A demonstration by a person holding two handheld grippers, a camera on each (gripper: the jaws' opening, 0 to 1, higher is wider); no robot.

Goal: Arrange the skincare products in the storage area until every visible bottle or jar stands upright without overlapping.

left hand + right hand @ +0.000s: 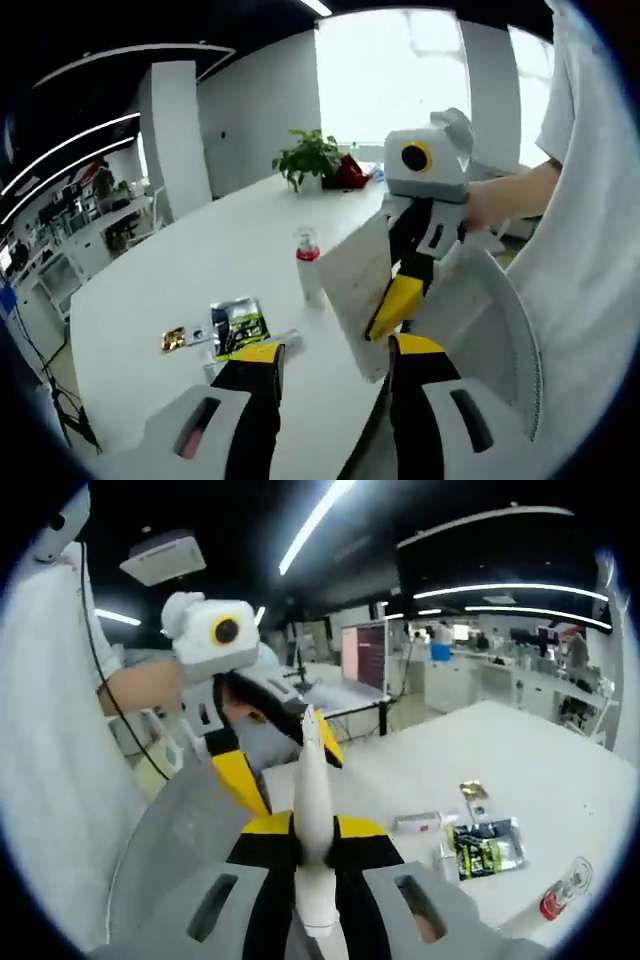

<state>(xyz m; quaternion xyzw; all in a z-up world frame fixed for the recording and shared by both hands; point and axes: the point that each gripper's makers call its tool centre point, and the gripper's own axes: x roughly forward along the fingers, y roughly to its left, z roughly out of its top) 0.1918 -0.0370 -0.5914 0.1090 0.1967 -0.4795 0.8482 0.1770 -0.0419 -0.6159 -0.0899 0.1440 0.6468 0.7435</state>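
My right gripper [313, 852] clamps a white panel's [355, 290] edge above the table [180, 270]; my left gripper [330, 360], jaws apart, holds nothing, products unsorted.

I work in an open office: a long white table [180, 290], a potted plant [308, 158], ceiling light strips [318, 520], and desks with a monitor [364, 655] behind.

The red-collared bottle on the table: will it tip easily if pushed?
Probably yes: the bottle stands tall and narrow on the smooth white table, so a high push may topple it. Its round body could then roll.
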